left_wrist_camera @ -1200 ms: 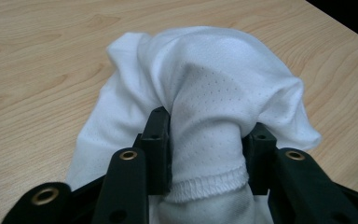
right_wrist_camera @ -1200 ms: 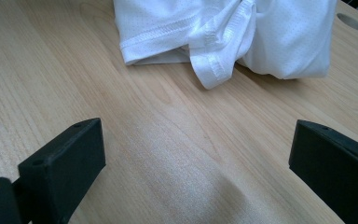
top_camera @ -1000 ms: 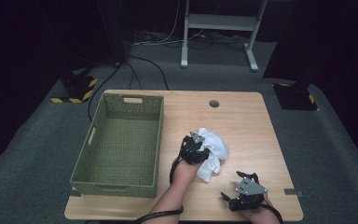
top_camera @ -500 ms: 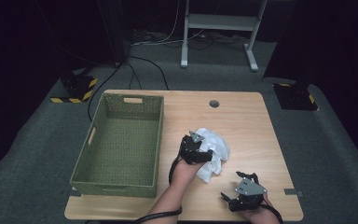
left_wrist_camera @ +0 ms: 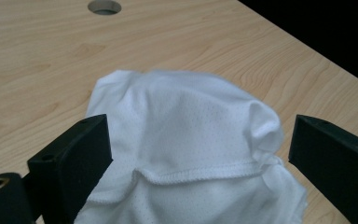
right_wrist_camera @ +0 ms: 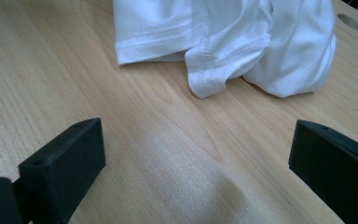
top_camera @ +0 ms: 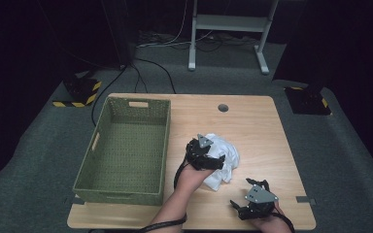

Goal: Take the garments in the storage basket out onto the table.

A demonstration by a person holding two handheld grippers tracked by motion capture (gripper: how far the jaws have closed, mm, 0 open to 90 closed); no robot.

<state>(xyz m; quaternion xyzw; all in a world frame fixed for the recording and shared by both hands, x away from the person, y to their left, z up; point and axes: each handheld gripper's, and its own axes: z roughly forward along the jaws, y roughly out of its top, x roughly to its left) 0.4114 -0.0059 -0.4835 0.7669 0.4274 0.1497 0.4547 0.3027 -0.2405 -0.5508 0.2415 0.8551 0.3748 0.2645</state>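
cloth: white mesh garment (top_camera: 222, 160), crumpled in a heap on the tabletop (top_camera: 252, 121), right of centre, just right of the basket, not touching it
cloth detail: stitched hem runs across the near side in the left gripper view (left_wrist_camera: 200, 175); folded hem edges face the right tool in the right gripper view (right_wrist_camera: 223, 51)
left tool: left tool (left_wrist_camera: 200, 154) sits at the heap's near-left side, jaws spread wide either side of the bunched cloth; jaws have just been opening; cloth lies between them, pads not pressing it, so released
right tool: right tool (top_camera: 252, 201) low over the near-right tabletop, well apart from the cloth, jaws spread, nothing between them but bare wood
basket: green woven basket (top_camera: 126, 145) on the left half of the tabletop, nothing inside, cut-out handles in its end and side walls
surroundings: round cable hole (top_camera: 223, 107) toward the far edge; dark carpet, cables, white stand legs behind
step: my guess, cloth handling at a re-grip point, left tool has let go
next move: likely calls for closing on a firm fold or hem rather than loose mesh; right tool would have to come forward to reach the near hem
risk: thin mesh may slip or only one layer get pinched
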